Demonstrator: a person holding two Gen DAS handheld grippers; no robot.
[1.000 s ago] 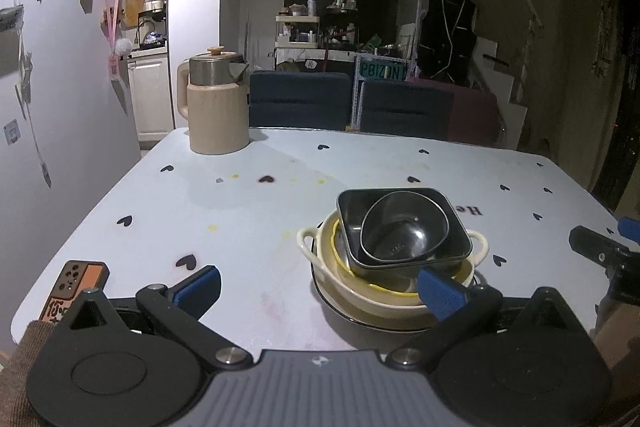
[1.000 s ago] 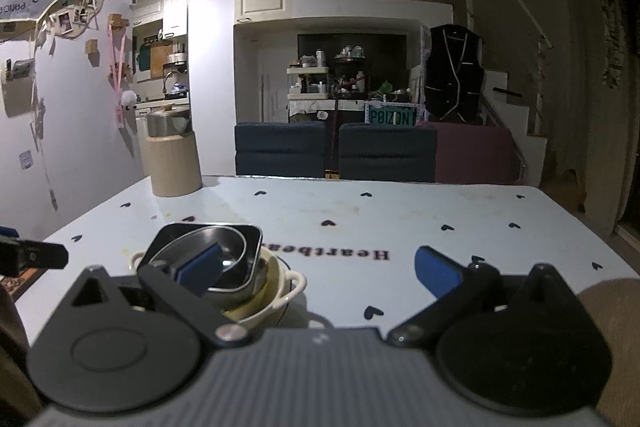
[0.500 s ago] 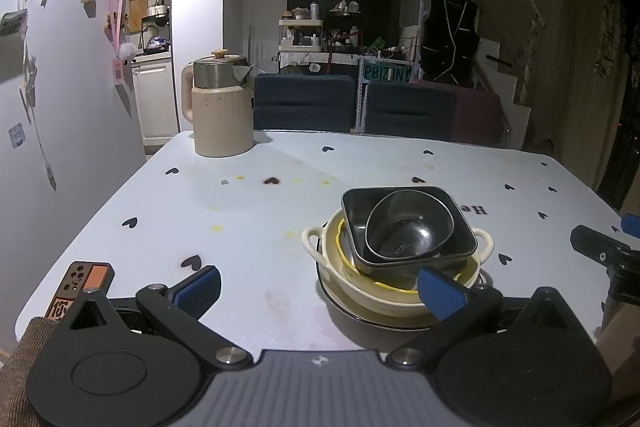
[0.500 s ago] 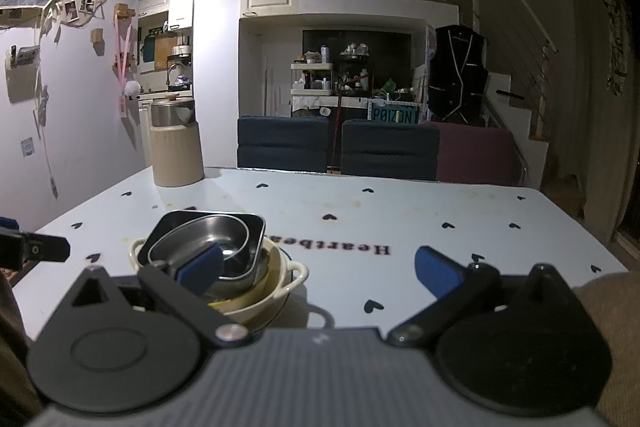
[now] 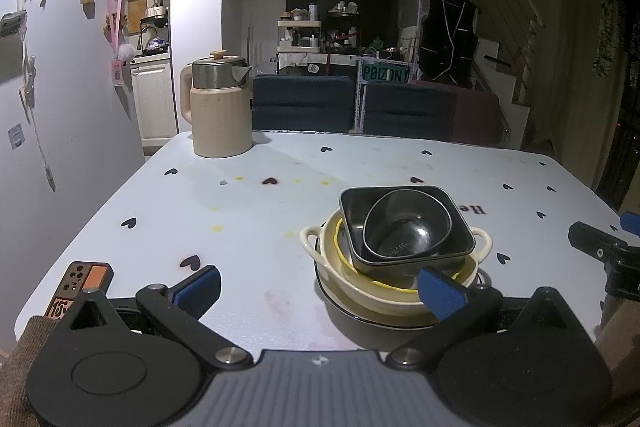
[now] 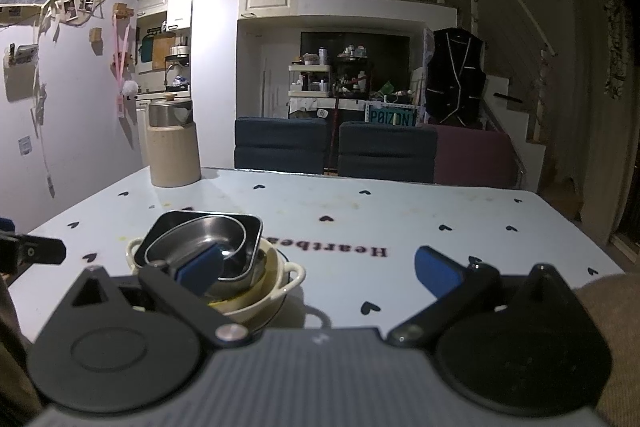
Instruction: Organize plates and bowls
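Both the left tool and right tool hover spread and empty just short of the nested stack on the bench, so stacking looks finished; next, probably withdrawing.

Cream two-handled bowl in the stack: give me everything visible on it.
The cream two-handled ceramic-looking bowl is round and glossy, with a small loop handle on each side and a yellow line inside its rim. It sits upright on a dark-rimmed plate on the heart-print table. A dark square metal bowl is nested in it, tilted, holding a round steel bowl. Neither gripper touches it.
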